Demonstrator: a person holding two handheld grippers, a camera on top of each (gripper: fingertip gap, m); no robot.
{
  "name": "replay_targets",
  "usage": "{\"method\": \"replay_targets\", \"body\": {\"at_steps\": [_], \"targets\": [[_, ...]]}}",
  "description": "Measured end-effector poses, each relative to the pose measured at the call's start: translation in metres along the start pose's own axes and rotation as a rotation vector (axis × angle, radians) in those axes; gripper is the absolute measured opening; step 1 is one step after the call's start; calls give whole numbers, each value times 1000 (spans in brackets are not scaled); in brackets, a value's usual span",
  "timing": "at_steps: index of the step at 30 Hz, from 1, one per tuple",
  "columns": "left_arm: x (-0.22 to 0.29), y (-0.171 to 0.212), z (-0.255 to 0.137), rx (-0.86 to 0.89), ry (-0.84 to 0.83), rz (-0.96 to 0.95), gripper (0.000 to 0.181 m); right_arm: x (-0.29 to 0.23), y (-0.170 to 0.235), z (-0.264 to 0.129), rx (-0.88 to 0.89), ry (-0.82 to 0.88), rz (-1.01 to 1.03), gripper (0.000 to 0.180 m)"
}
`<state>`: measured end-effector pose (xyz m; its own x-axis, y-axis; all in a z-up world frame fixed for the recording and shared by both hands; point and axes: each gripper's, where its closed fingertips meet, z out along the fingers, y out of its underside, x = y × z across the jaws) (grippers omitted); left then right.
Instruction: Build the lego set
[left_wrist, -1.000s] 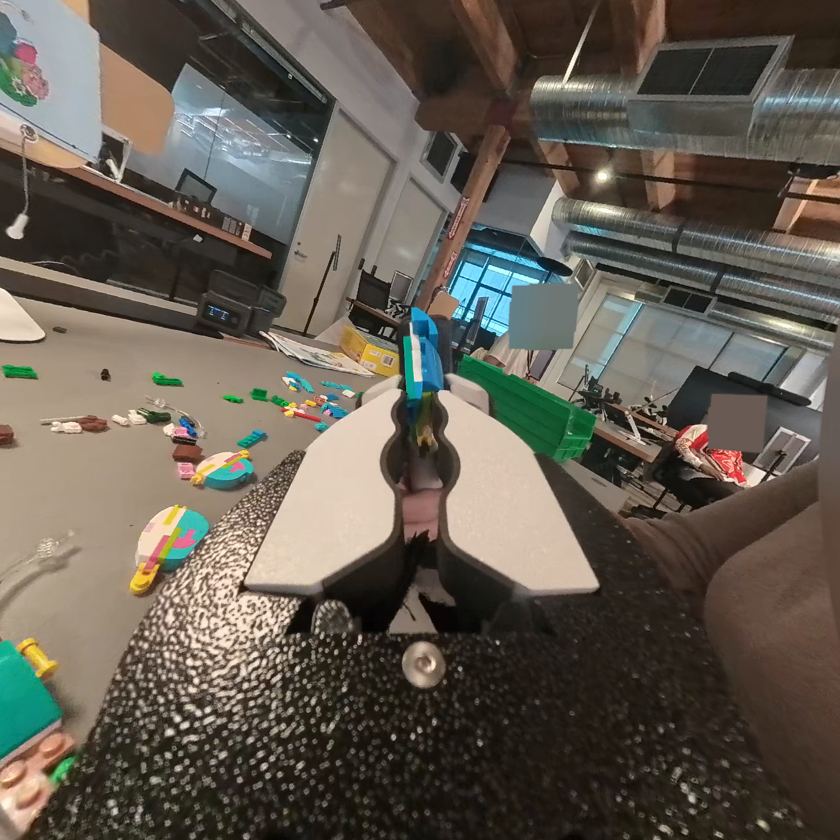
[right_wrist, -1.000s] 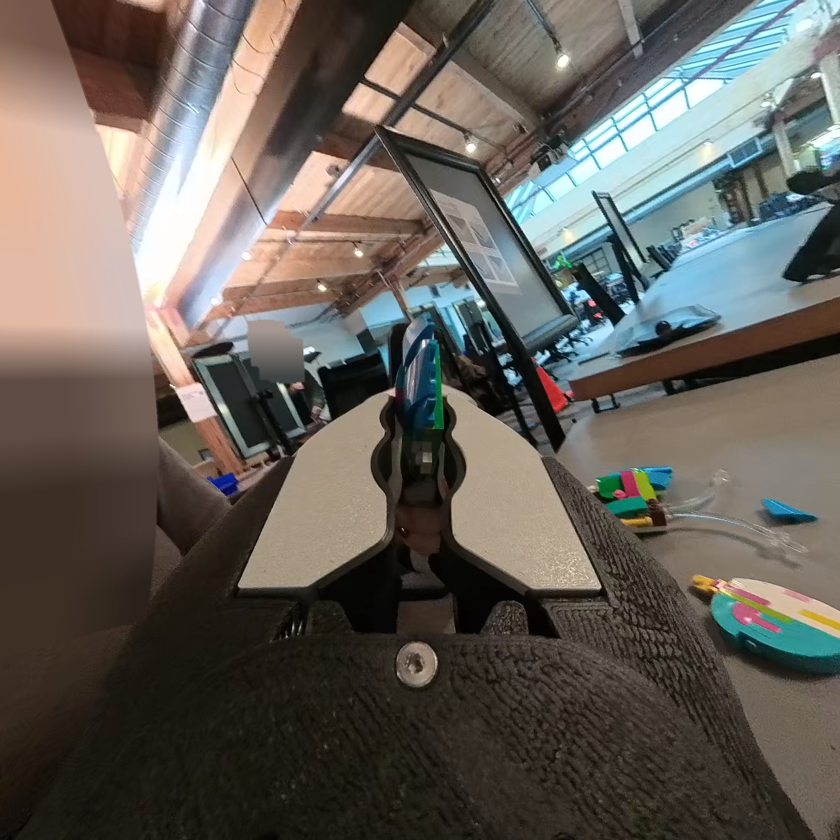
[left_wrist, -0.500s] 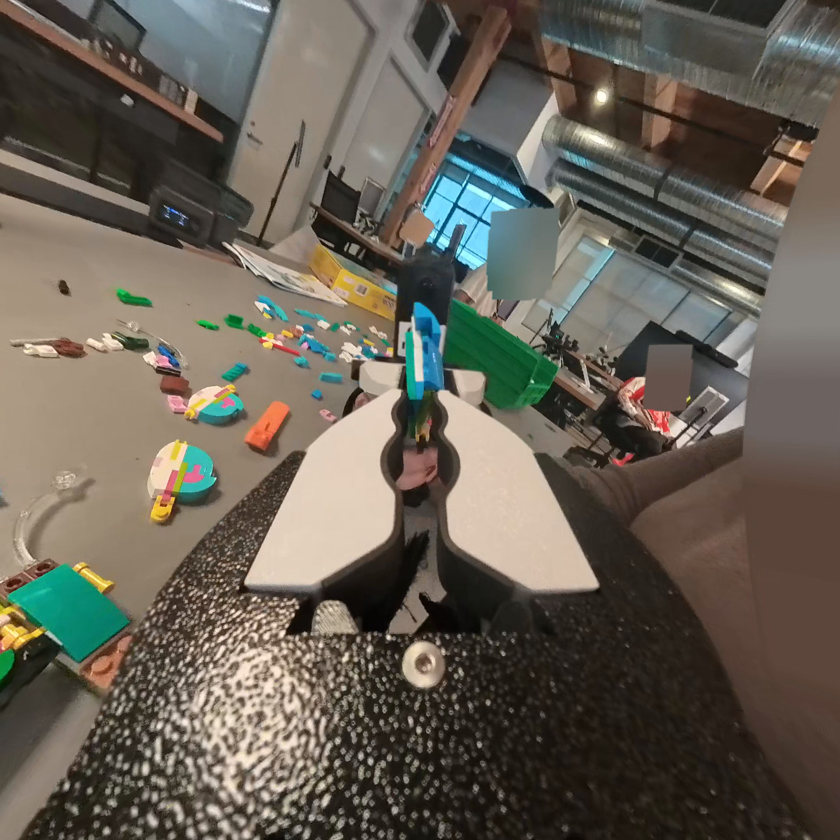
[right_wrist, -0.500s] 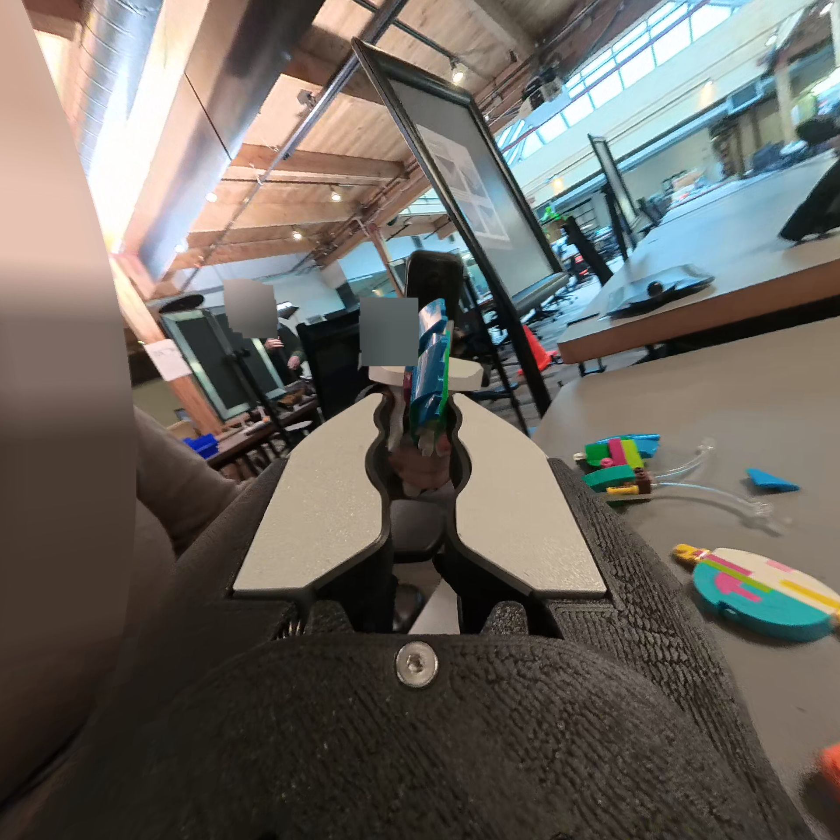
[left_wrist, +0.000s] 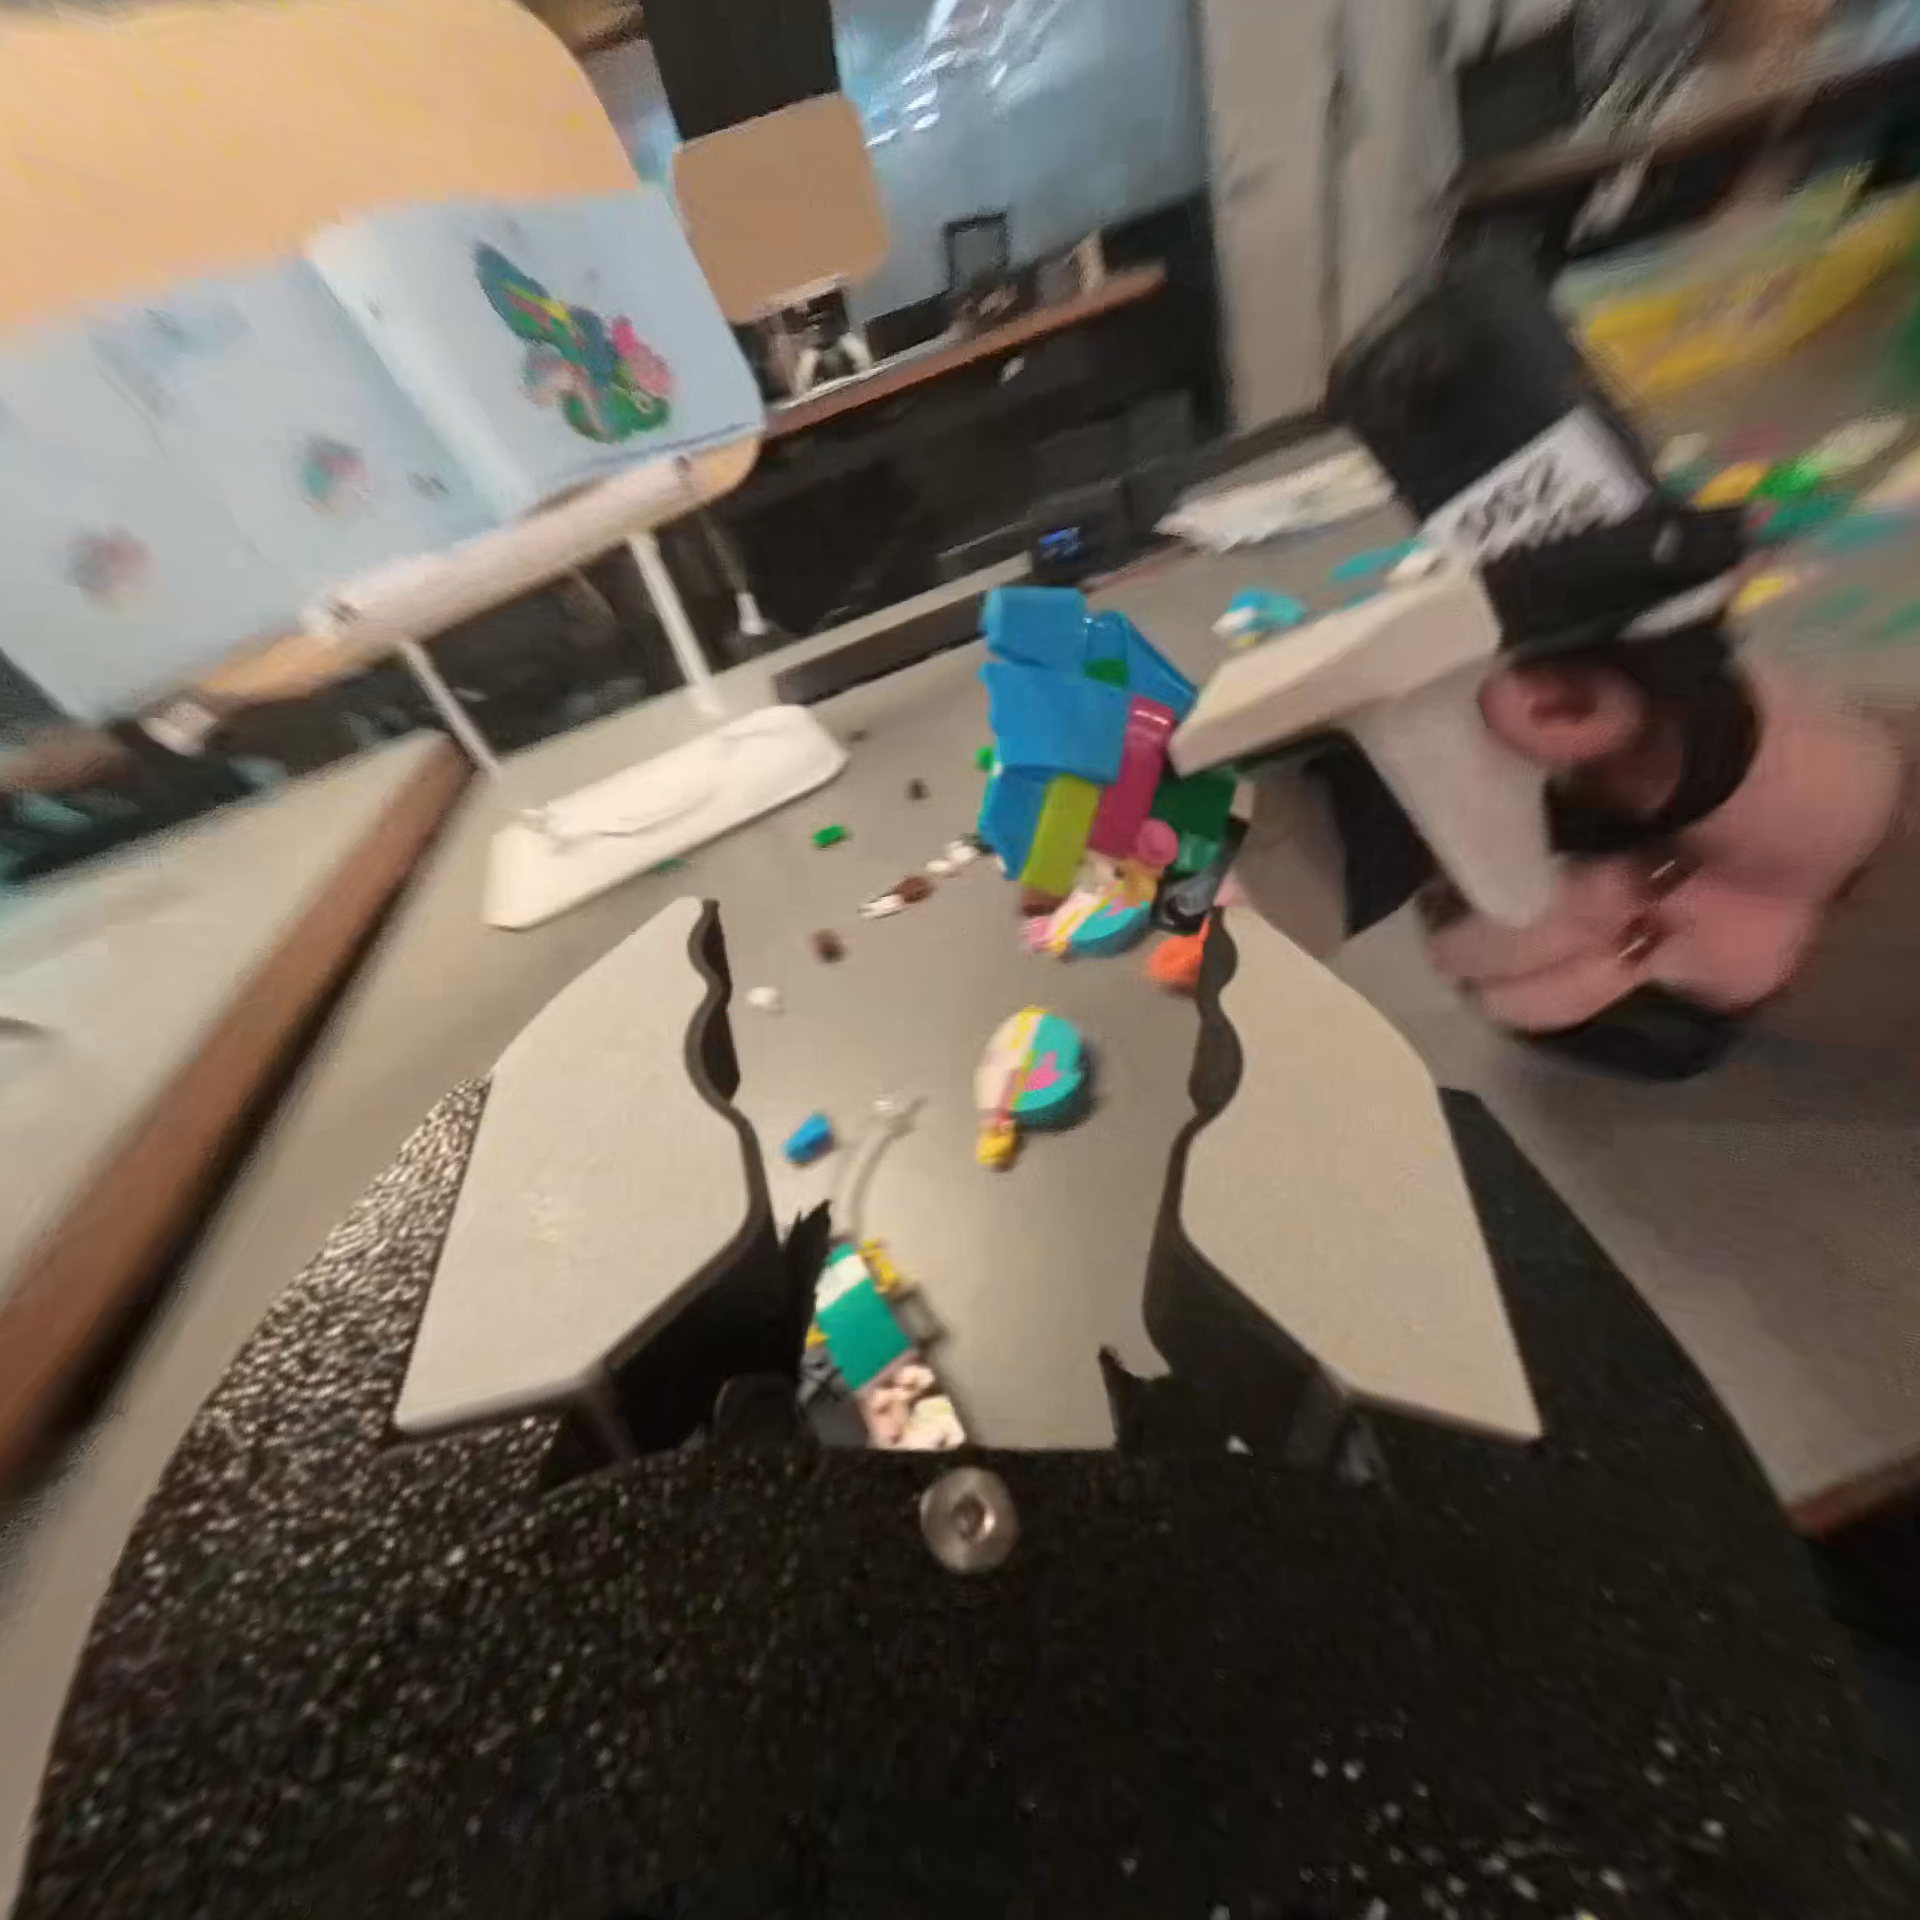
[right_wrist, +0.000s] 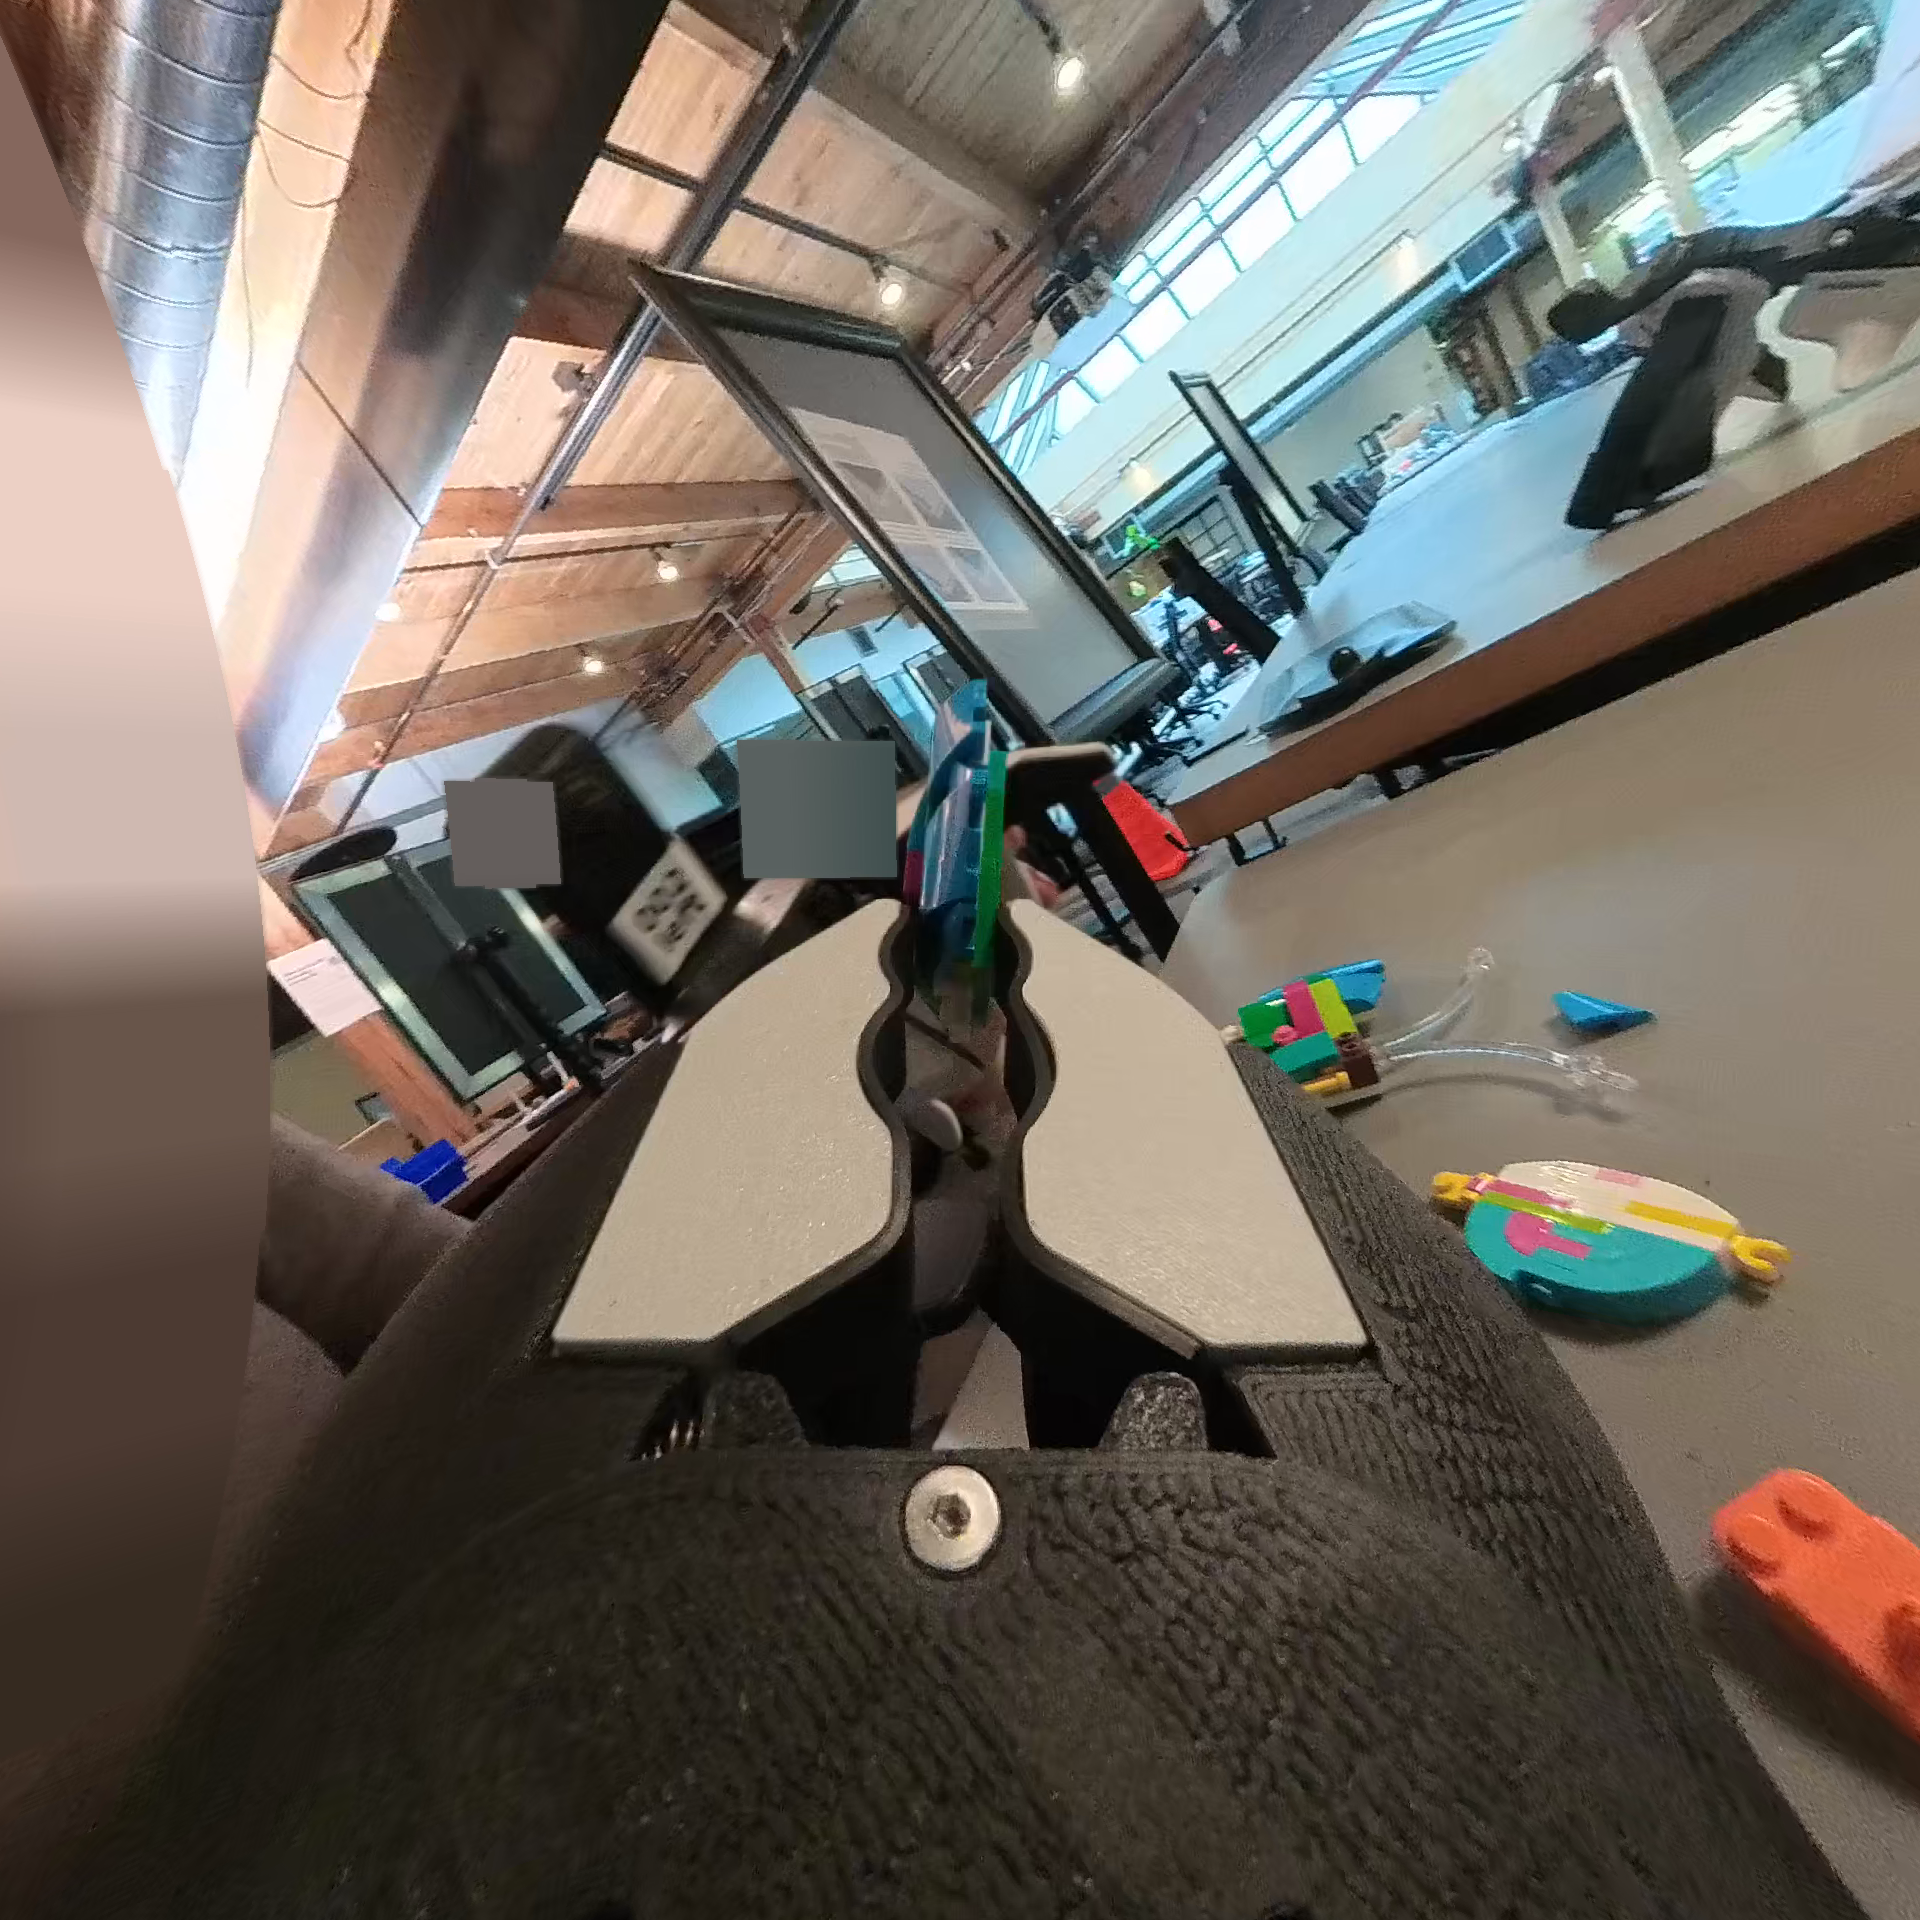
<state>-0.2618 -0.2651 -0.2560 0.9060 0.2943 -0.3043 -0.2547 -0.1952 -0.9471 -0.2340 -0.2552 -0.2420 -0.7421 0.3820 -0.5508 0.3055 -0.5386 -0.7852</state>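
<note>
Left wrist view, blurred: left tongs (left_wrist: 961, 940) spread wide, nothing between the jaws. Grey table (left_wrist: 582, 966) shows through the gap, with a teal-and-white round lego disc (left_wrist: 1031, 1070) and a small blue brick (left_wrist: 807, 1137) lying between the fingers, and a teal-topped lego piece (left_wrist: 864, 1330) down near the throat. Ahead and right of the tips, the right tongs (left_wrist: 1236, 800) hold the blue, pink and lime lego assembly (left_wrist: 1081, 743) above the table. Instruction booklet (left_wrist: 436, 343) on a white stand, far left. Right wrist view: right tongs (right_wrist: 951, 920) narrow, clamped on the lego assembly (right_wrist: 961, 831), edge-on and upright at the tips. Right of the fingers on the table: multicolour lego piece (right_wrist: 1311, 1013), clear curved part (right_wrist: 1496, 1055), round disc (right_wrist: 1600, 1236), orange plate (right_wrist: 1829, 1579) nearest the body.
</note>
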Motion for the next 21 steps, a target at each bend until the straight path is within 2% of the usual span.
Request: {"method": "replay_targets", "body": {"at_steps": [2,9,13,17,21], "targets": [[8,5,5,-55,-29,164,84,3,0,-1,3,14,2,12],[22,-7,14,-49,-96,396,80,4,4,2,-21,37,-13,13],[18,-3,19,-80,-115,423,75,4,10,5,-49,41,-18,13],[18,-8,17,-52,-123,446,62,3,11,6,-61,46,-35,13],[18,-4,18,-83,-113,475,62,6,14,6,-75,63,-43,13]]}}
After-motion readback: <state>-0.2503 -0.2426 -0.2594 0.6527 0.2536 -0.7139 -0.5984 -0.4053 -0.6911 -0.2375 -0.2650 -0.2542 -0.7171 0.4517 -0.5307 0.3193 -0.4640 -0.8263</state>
